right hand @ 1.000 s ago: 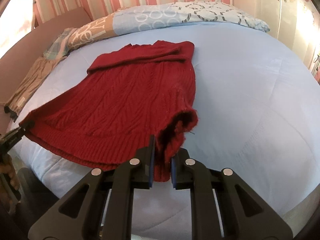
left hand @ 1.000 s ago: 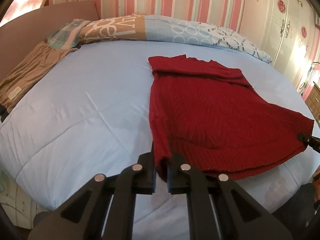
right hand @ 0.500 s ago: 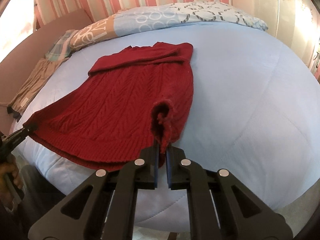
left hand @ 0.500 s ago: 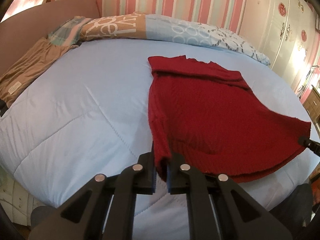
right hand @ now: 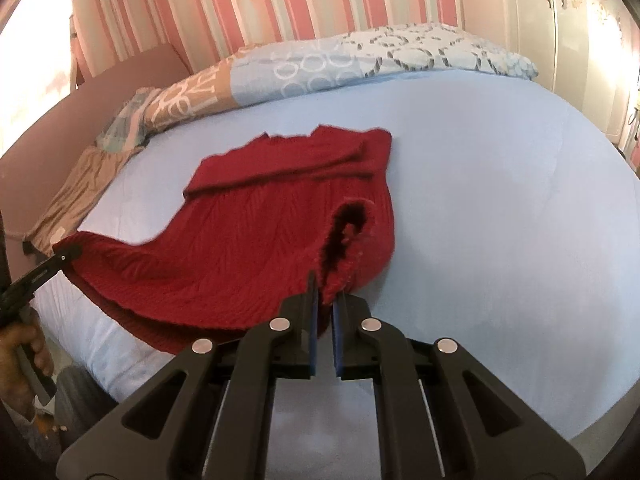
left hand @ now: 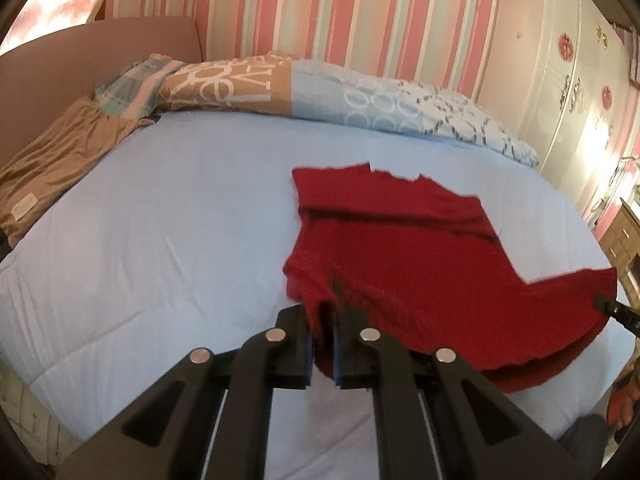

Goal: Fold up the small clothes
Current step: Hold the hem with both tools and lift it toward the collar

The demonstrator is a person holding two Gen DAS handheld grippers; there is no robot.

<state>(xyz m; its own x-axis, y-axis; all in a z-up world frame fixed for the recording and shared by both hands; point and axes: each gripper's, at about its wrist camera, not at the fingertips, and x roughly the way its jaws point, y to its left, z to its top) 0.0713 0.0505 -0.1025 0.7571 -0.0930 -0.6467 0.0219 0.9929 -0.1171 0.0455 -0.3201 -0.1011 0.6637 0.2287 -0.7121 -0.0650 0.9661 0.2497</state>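
Note:
A red knitted sweater lies on a light blue bed, its sleeves folded across the top. My left gripper is shut on the sweater's bottom left hem corner and holds it raised above the bed. My right gripper is shut on the bottom right hem corner of the sweater, also raised. Each gripper shows in the other's view, the right one at the far right of the left wrist view, the left one at the far left of the right wrist view. The hem hangs between them.
Patterned pillows lie along the head of the bed. A brown garment lies at the bed's left edge by a pink headboard. A white wardrobe stands on the right. The front edge of the bed is close below the grippers.
Both grippers have lifted the hem and carried it forward toward the sweater's top. The lower part of the sweater now hangs off the bed and starts to fold over.

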